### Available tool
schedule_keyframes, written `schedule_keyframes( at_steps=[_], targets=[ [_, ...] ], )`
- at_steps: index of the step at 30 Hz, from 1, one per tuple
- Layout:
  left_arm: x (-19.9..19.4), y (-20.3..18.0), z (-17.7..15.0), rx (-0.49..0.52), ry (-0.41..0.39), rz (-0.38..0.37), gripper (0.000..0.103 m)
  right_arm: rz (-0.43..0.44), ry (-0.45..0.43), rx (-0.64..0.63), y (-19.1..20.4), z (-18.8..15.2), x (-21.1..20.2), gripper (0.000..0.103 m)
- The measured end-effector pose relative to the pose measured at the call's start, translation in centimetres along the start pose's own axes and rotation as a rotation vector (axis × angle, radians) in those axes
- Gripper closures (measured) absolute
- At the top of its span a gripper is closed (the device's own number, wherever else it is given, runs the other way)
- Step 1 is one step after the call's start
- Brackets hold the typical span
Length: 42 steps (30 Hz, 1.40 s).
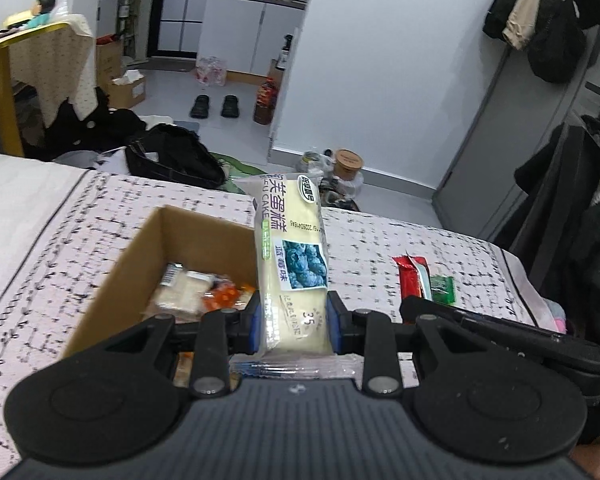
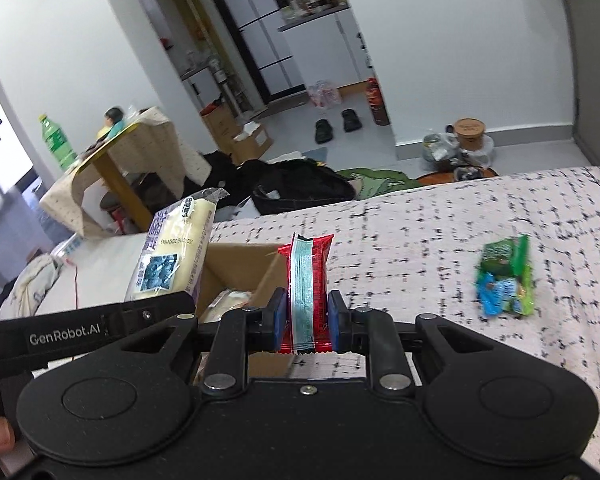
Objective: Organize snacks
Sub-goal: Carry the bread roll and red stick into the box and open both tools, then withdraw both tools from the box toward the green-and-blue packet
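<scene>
Cream cake pack (image 1: pixel 290 264) and red packet (image 2: pixel 307 280) upright (both clamped) above open cardboard box (image 1: pixel 140 256), seemingly part-filled.

The cake packet (image 1: pixel 290 264) is pale yellow with a blue picture; the wrapper (image 2: pixel 306 280) is red; the bedcover (image 2: pixel 440 240) is pink with black marks.

Even, bright indoor light, soft shadows, strong fisheye bending at edges, slight motion blur throughout.

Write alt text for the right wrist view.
The right gripper holds a red snack packet upright in its jaws, above a patterned bedspread. To its left, a pale cake packet is held over an open cardboard box; a green snack packet lies on the bedspread to the right.
</scene>
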<state>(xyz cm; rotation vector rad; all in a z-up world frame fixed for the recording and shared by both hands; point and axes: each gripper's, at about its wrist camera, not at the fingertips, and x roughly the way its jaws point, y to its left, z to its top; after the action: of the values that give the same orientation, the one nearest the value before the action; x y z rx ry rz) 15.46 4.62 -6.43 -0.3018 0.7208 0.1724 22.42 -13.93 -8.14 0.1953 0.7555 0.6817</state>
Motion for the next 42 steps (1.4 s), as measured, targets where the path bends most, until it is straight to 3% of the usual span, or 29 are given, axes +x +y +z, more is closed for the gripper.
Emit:
schedule_keyframes(
  at_steps=[11,21,27,32,37,42],
  targets=[
    [-1.3,4.1,0.4,-0.046,-0.011,0.070,0.073,0.054,0.017,-0.051,2.9,1.2,1.5,0.082],
    [-0.4,6.1,-0.1,-0.060,0.038,0.084,0.072,0.080,0.057,-0.073,5.1,1.3,3.0,0.082],
    [0.0,7.6,-0.3,-0.072,0.051,0.171,0.069,0.095,0.101,-0.086,6.3,0.8,4.4,0.082],
    [-0.8,8.6,-0.1,-0.110,0.032,0.163,0.057,0.128,0.119,-0.086,7.0,0.5,5.1,0.080],
    [-1.2,8.8,-0.1,-0.122,0.022,0.155,0.043,0.129,0.101,-0.069,6.7,0.3,4.7,0.059],
    [-1.3,8.6,-0.3,-0.147,0.038,0.157,0.031,0.086,0.064,-0.018,4.8,1.0,3.3,0.054]
  ],
)
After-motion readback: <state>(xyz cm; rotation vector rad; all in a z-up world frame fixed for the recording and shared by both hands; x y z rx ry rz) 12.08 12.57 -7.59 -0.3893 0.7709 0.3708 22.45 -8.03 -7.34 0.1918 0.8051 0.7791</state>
